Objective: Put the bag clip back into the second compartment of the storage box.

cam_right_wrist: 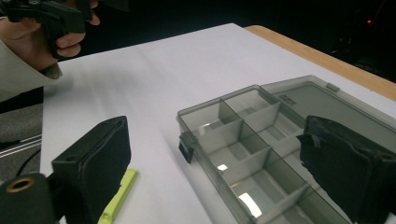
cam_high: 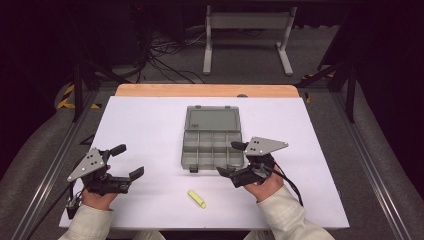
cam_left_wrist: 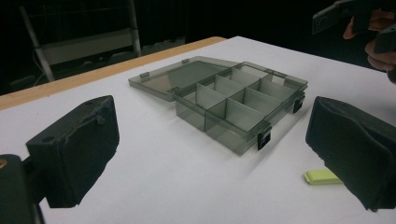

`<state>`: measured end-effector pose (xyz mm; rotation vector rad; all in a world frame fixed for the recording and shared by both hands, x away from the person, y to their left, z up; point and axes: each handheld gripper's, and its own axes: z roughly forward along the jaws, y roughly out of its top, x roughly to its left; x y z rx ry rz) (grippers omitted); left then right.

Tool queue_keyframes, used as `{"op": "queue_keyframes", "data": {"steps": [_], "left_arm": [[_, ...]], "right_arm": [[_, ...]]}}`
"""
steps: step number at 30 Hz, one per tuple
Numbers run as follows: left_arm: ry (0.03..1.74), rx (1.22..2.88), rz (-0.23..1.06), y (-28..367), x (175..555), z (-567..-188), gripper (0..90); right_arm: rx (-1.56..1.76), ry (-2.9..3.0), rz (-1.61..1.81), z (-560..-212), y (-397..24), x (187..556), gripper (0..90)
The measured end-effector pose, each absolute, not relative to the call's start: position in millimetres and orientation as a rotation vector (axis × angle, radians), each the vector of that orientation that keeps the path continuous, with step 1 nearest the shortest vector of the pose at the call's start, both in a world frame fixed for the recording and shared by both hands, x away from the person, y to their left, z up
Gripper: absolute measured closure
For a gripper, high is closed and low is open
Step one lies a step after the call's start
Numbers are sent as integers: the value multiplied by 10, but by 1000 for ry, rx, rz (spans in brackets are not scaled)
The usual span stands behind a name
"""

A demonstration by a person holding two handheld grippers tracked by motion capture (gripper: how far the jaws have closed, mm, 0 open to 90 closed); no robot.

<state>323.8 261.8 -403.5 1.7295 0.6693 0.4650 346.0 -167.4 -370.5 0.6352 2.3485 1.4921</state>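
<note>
A: What's the biggest thing here?

B: A white, smooth, matte table (cam_high: 150, 125) with a wooden strip along its far edge. At its middle lies a smoky translucent plastic organizer box (cam_high: 213, 148), rectangular, its lid folded flat open behind it, thin dividers splitting it into small compartments, black latches on the front.

A: And the grippers?

B: The right gripper (cam_high: 233, 160), black with foam-padded jaws, hangs at the box's front right corner, jaws wide apart with nothing between them. The left gripper (cam_high: 127, 161) sits well to the box's left, jaws also apart and empty.

A: Anything smaller?

B: A yellow-green plastic clip (cam_high: 197, 198), slim and oblong, lying in front of the box between both grippers.
</note>
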Motion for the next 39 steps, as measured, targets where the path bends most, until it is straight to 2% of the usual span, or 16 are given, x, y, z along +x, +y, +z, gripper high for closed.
{"op": "queue_keyframes", "data": {"steps": [11, 14, 18, 20, 24, 26, 29, 32, 39], "left_arm": [[670, 1740, 464, 2614, 3237, -4036, 34], [670, 1740, 465, 2611, 3232, -4029, 34], [674, 1742, 464, 2622, 3236, -4030, 34], [680, 1733, 464, 2626, 3242, -4041, 34], [677, 1736, 464, 2623, 3235, -4036, 35], [674, 1739, 465, 2619, 3235, -4035, 34], [676, 1739, 467, 2618, 3238, -4038, 35], [674, 1737, 467, 2614, 3236, -4041, 35], [673, 1741, 469, 2619, 3239, -4043, 35]], "right_arm": [[560, 2432, 1474, -3658, -1414, 3444, 96], [534, 2479, 1457, -3624, -1324, 3441, 121], [522, 2509, 1380, -3608, -1263, 3439, 105], [526, 2532, 1322, -3578, -1230, 3413, 170], [528, 2617, 1277, -3531, -1182, 3414, 191], [505, 2630, 1227, -3504, -1128, 3388, 178], [520, 2650, 1141, -3483, -1056, 3385, 102], [522, 2698, 1112, -3488, -1018, 3401, 142], [543, 2839, 987, -3602, -916, 3447, 160]]}}
